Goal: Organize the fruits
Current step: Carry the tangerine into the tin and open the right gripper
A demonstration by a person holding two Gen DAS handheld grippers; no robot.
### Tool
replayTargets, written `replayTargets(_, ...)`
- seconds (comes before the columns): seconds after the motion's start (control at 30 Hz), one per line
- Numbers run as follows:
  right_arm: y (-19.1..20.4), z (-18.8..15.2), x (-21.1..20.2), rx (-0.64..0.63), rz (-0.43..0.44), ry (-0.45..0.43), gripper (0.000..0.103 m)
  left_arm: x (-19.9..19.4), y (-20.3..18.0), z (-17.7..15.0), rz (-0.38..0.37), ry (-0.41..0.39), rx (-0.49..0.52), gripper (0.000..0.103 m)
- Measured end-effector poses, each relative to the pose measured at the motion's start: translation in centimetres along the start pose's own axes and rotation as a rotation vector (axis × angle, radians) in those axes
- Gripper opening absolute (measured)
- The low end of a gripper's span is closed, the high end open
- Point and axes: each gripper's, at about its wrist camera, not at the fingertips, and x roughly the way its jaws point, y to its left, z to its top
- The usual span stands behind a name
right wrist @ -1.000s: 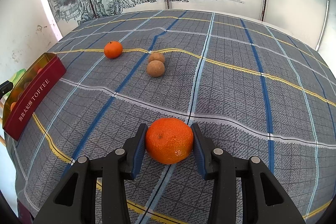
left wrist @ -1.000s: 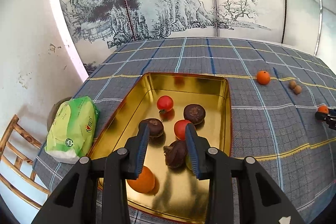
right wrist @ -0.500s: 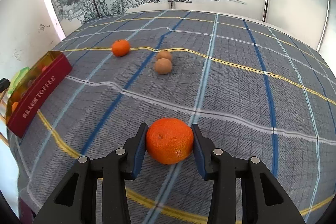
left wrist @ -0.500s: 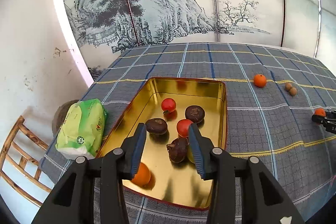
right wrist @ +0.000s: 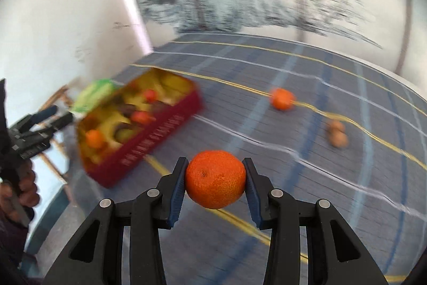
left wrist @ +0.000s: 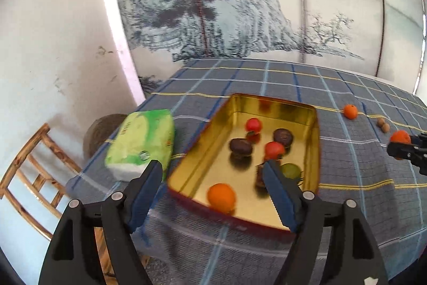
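Note:
My right gripper (right wrist: 214, 175) is shut on a mandarin (right wrist: 215, 179) and holds it above the checked tablecloth; it also shows at the right edge of the left wrist view (left wrist: 399, 137). The gold tin (left wrist: 317, 140) with red outer walls (right wrist: 160, 135) holds two red tomatoes, dark brown fruits, a green fruit and an orange (left wrist: 221, 197). My left gripper (left wrist: 212, 182) is open and empty, pulled back over the tin's near edge. Another mandarin (right wrist: 282, 98) and two small brown fruits (right wrist: 337, 136) lie on the cloth.
A green tissue pack (left wrist: 141, 142) lies left of the tin near the table edge. A wooden chair (left wrist: 29, 170) stands beyond that edge. A painted screen stands behind the table. The right wrist view is motion-blurred.
My left gripper has drawn back from inside the tin and opened wider. My right gripper has lifted the mandarin off the cloth and swung left toward the tin.

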Motion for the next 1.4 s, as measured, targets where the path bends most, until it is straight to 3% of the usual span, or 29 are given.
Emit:
replayTargets(0.2,6.7,3.4,3.8,-0.064,0.142,0.026,0.042,-0.8,3.0,-0.8,0.037,0.009,-0.039,0.075)
replayTargets(0.53,14.2,5.9,12.5,-0.179,0.189,0.145,0.042,-1.8,4.3,-1.6,0.112,-0.02,0.011,0.081)
replayTargets(1.03,16.0,7.8,17.1,-0.143,0.17,0.191,0.043,-0.7,4.8,-2.3,0.114,0.017,0.012,0.081)
replayTargets(1.4,12.6,9.3,11.7,-0.003,0.208,0.025,0.047,-1.1,4.6,-2.3,0.118,0.013,0.022,0.082)
